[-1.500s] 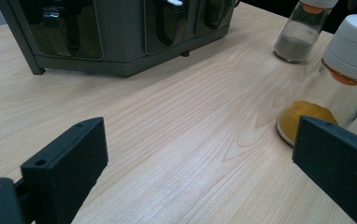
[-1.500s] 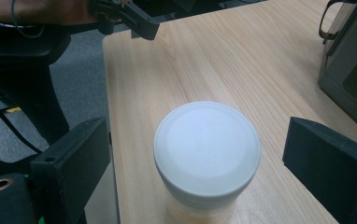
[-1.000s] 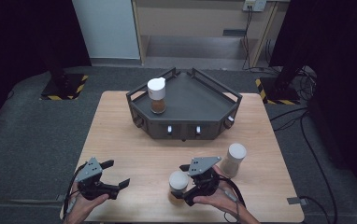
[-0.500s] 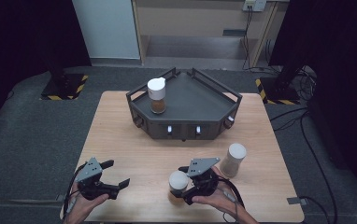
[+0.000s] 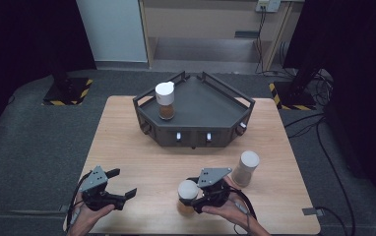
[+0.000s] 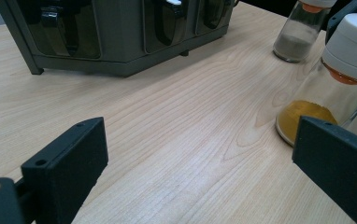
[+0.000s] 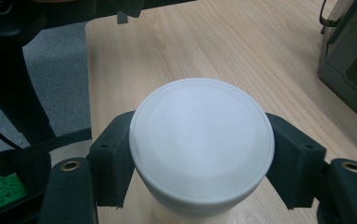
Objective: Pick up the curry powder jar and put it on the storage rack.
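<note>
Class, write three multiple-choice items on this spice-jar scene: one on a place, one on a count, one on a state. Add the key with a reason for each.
1. Where does the jar with brown spice stand?
A. in the dark rack
B. on the floor
C. at the table's near left corner

2. How many white-capped jars are in the high view?
A. one
B. three
C. five

3. How do the jaws of the right gripper stand?
A. wide open over bare wood
B. closed on the yellow-spice jar
C. closed on a cable

Key: 1 A, the jar stands inside the rack's rail at its left. 2 B, one in the rack, one grey-spice jar on the table, one in the right gripper. 3 B, both pads press the jar just under its cap; the jaws have just been closing.
</note>
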Available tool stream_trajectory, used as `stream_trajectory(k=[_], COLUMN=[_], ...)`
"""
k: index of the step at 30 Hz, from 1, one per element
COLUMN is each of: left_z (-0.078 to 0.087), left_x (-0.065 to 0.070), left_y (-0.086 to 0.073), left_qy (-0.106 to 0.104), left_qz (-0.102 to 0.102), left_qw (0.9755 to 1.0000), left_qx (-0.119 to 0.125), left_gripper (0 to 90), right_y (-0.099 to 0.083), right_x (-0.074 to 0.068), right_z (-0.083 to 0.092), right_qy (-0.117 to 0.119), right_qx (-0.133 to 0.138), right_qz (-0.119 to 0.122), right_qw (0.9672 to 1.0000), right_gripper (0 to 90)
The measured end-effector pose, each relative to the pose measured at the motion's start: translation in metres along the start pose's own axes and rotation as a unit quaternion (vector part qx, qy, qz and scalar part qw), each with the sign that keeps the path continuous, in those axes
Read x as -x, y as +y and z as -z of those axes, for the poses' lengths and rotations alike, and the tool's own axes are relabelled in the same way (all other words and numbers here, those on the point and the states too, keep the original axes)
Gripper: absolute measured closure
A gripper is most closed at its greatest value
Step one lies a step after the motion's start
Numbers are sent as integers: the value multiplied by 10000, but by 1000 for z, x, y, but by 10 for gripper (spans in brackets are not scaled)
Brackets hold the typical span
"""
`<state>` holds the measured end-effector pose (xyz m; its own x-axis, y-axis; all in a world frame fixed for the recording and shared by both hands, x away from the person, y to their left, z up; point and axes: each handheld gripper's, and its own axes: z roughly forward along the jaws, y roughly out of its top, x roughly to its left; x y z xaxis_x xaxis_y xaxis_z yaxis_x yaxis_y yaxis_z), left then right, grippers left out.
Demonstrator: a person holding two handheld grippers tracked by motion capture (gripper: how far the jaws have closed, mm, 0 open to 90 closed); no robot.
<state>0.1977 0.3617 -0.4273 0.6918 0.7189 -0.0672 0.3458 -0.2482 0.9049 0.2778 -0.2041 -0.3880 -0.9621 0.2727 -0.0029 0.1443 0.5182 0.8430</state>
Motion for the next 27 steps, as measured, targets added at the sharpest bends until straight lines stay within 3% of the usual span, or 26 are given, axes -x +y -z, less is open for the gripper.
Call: stream_trajectory(k=[10,27], left_z=[0,0], left_x=[0,-1], left_y=[0,-1], left_qy=[-12,6], left_qz=[-3,19], left_qw=[10000,10000], left_qx=[-5,18], left_gripper=[28,28], right_y=[5,19], right_x=[-2,8], right_z=[0,9], right_qy=[-44,6], right_qx=[-84,-97], right_qz=[-9,64], right_qw=[10000,9999], right_gripper=[340,341])
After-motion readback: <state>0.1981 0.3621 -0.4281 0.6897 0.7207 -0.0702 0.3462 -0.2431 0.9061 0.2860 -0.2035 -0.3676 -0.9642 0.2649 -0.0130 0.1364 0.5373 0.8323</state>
